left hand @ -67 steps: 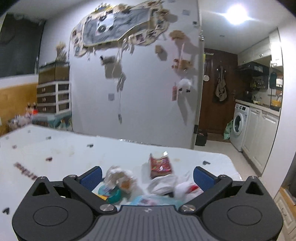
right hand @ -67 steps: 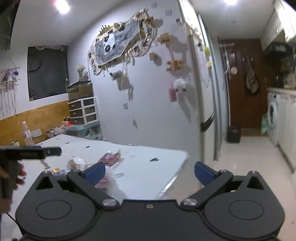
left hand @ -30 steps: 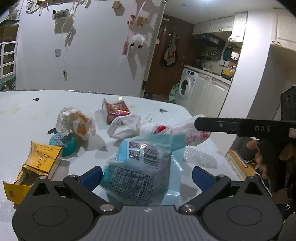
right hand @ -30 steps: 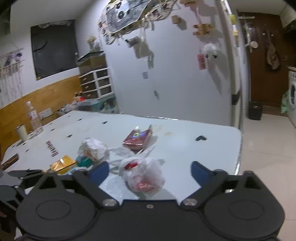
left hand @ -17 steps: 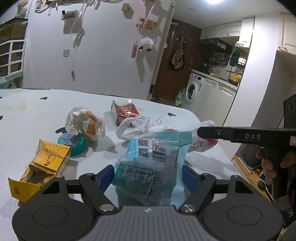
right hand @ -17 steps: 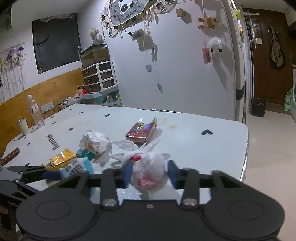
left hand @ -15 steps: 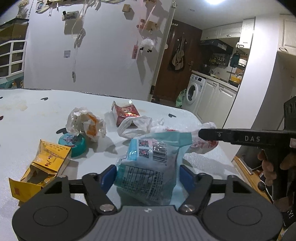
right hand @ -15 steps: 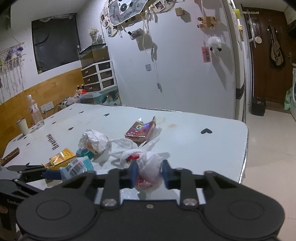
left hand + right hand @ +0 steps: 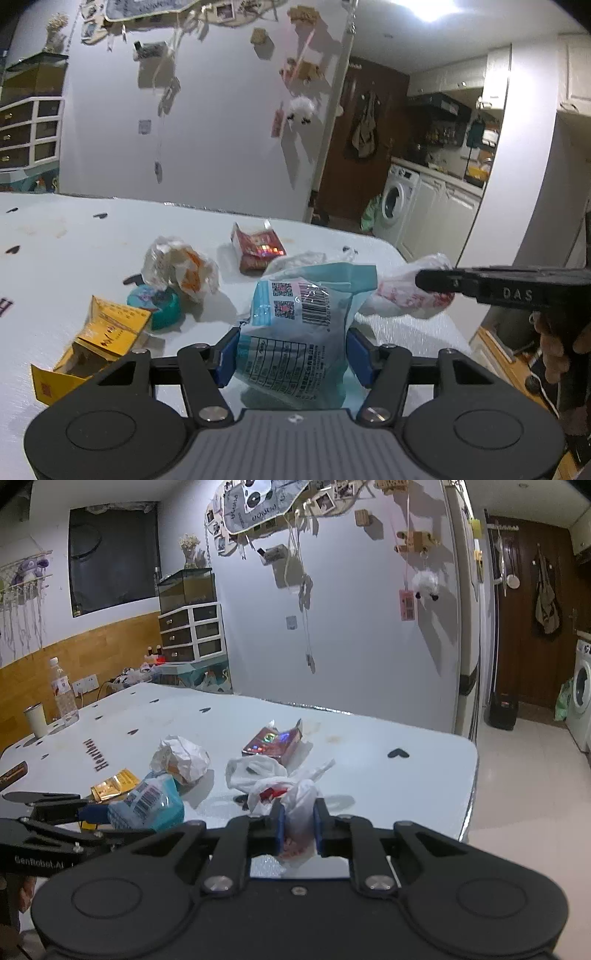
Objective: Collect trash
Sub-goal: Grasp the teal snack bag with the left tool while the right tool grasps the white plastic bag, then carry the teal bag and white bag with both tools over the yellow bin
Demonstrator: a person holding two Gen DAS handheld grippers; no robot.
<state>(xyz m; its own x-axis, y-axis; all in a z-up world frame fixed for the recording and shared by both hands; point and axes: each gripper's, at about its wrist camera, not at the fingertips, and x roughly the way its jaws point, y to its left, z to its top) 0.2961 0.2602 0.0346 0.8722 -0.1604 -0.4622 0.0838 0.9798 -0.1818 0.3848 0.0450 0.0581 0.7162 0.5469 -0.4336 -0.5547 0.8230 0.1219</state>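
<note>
Both clamped: left hand-held gripper [image 9: 291, 356] on blue packet [image 9: 299, 325], right hand-held gripper [image 9: 298, 829] on plastic bag [image 9: 295, 812]

Two wrist fisheyes, low over the white surface [image 9: 74, 243], both facing the far wall.
Left view sits close behind the blue packet [image 9: 295, 325], right view behind the plastic bag [image 9: 299, 812]; both share the trash pile, each catching the other gripper.

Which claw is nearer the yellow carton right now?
Left. The left claw, shut on the blue packet, sits just right of the yellow carton. The right claw, shut on the white bag, is farther right.
</note>
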